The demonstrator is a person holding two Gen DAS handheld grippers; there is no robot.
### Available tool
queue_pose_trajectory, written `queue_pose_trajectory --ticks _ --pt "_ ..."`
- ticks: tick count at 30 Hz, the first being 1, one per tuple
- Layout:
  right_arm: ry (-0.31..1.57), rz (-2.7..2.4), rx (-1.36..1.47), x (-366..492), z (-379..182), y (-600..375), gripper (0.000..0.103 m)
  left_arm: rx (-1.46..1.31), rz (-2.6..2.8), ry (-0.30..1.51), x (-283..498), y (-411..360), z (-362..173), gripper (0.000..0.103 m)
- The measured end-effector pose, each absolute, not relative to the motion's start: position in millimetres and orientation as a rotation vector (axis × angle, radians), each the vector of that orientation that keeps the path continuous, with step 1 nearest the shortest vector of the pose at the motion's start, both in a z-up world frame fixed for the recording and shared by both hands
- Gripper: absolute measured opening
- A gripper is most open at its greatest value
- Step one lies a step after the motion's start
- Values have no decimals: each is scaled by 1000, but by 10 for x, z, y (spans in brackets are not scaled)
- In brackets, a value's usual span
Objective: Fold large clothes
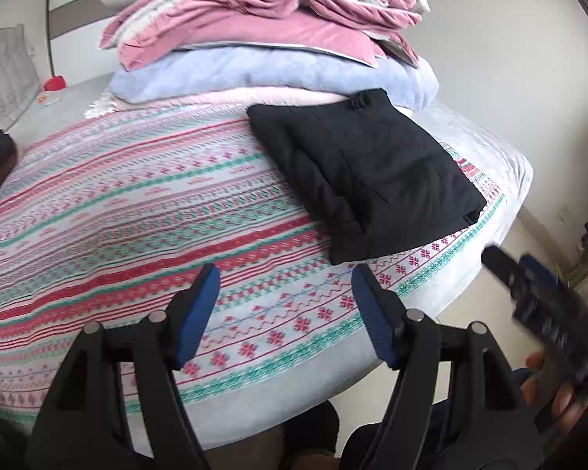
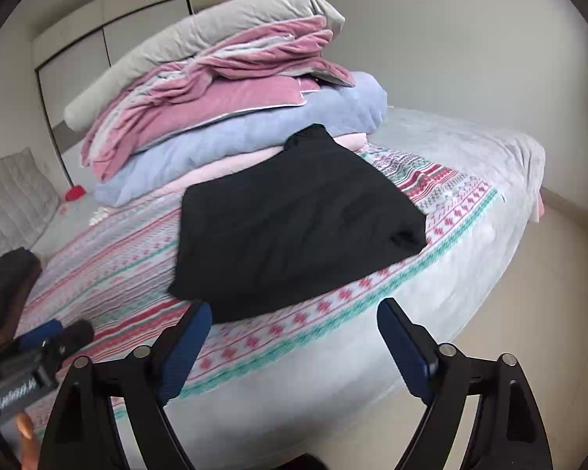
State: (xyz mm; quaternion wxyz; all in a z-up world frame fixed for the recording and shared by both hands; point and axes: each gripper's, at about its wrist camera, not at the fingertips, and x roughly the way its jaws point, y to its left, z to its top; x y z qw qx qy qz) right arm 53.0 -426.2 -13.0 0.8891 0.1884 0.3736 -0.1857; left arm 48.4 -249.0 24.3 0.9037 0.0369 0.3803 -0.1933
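Observation:
A black garment [image 1: 368, 172] lies folded into a rough rectangle on the patterned bedspread [image 1: 137, 211]; it also shows in the right wrist view [image 2: 294, 219]. My left gripper [image 1: 286, 278] is open and empty, hovering over the bedspread just short of the garment's near edge. My right gripper [image 2: 294, 313] is open and empty, above the bed's near edge in front of the garment. The right gripper appears blurred at the right of the left wrist view [image 1: 529, 286]. The left gripper shows at the lower left of the right wrist view [image 2: 51, 337].
A tall stack of folded blankets [image 1: 270, 47] in pink, blue and grey stands at the back of the bed, touching the garment's far end. A dark item [image 2: 4, 290] lies at the left. The bed edge [image 2: 470, 258] drops to the floor on the right.

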Motion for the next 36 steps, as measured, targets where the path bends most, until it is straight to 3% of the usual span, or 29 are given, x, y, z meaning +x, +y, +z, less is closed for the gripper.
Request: queue_pose_trajectory --ticks 3,7,9,30,32,36 --pt "777 -398 391 453 -33 -3995 91 88 -364 750 419 -2372 380 80" --pt "761 -487 288 346 320 -3763 93 86 -360 711 337 -2211 534 82" --pt "739 -528 254 224 488 -3684 103 60 -378 704 307 -2123 596 84" --pt "717 -627 136 -74 938 -3401 103 62 -473 710 -8 -2121 754 88" --pt "715 -636 139 -85 938 -3412 103 57 -486 714 -5 -2120 750 100" --pt "716 -643 140 -90 921 -3428 103 54 -489 697 -31 -2119 775 102"
